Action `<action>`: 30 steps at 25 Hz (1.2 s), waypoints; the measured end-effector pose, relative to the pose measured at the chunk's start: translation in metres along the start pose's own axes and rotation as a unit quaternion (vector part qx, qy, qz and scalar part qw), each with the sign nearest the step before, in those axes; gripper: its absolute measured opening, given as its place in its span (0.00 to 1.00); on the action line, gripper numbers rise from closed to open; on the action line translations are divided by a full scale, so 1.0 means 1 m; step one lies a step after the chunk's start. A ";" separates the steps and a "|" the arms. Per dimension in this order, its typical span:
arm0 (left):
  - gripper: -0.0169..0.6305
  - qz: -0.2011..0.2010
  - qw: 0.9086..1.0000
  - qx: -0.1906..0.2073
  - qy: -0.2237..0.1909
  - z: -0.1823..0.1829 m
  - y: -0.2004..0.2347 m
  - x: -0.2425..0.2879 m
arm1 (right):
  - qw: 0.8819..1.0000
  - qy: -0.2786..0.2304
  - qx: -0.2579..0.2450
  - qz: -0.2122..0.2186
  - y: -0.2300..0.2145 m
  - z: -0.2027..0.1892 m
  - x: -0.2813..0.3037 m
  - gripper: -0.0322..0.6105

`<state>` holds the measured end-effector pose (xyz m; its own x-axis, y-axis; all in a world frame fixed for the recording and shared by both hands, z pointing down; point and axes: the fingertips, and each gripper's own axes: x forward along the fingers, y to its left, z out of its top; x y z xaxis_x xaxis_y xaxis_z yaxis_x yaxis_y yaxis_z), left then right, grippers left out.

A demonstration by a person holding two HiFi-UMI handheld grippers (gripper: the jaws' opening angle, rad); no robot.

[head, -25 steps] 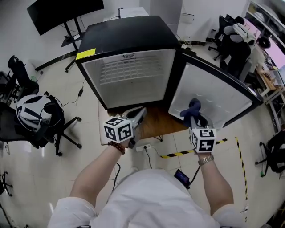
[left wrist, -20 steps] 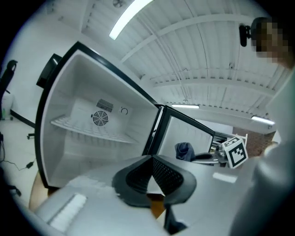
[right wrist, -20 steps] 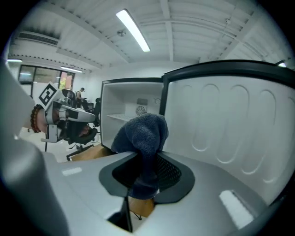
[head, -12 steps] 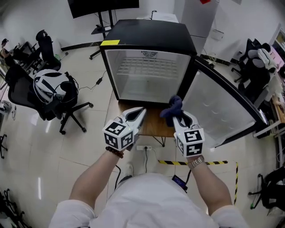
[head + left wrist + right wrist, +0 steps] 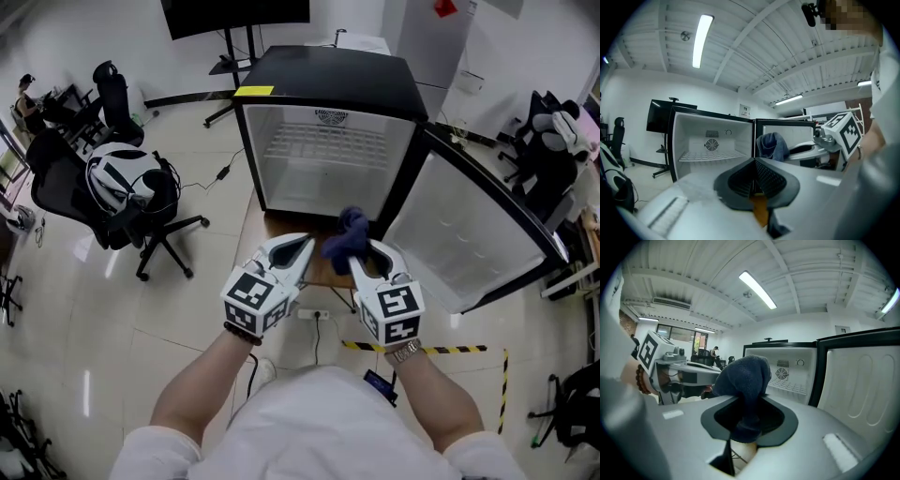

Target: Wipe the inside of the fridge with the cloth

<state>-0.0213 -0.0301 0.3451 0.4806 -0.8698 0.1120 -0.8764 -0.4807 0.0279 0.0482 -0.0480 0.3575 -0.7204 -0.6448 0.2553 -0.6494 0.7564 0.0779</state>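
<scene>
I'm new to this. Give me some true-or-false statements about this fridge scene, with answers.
1. The fridge door stands open. True.
2. The left tool holds the blue cloth. False: the right tool grips it; the left tool is shut and empty.
3. The blue cloth lies inside the fridge. False: it is held outside, in front of the opening.
4. The fridge is black outside and white inside. True.

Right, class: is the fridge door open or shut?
Open. The fridge door stands swung out to the right, baring the white interior and wire shelf.
</scene>
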 end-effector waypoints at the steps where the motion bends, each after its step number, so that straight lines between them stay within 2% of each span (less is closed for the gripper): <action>1: 0.03 -0.003 1.000 0.004 0.000 0.000 0.001 -0.003 | 1.000 -0.004 0.002 0.000 0.005 0.002 0.000 0.19; 14: 0.03 -0.042 0.999 0.029 -0.007 0.008 0.022 -0.021 | 0.999 -0.021 0.006 -0.027 0.036 0.011 0.009 0.19; 30: 0.03 -0.048 0.999 0.022 -0.008 0.006 0.021 -0.021 | 0.999 -0.015 0.003 -0.033 0.041 0.011 0.007 0.19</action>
<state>-0.0496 -0.0223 0.3370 0.5630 -0.8210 0.0949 -0.8244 -0.5660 -0.0050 0.0138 -0.0228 0.3524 -0.6834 -0.6961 0.2200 -0.6967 0.7119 0.0880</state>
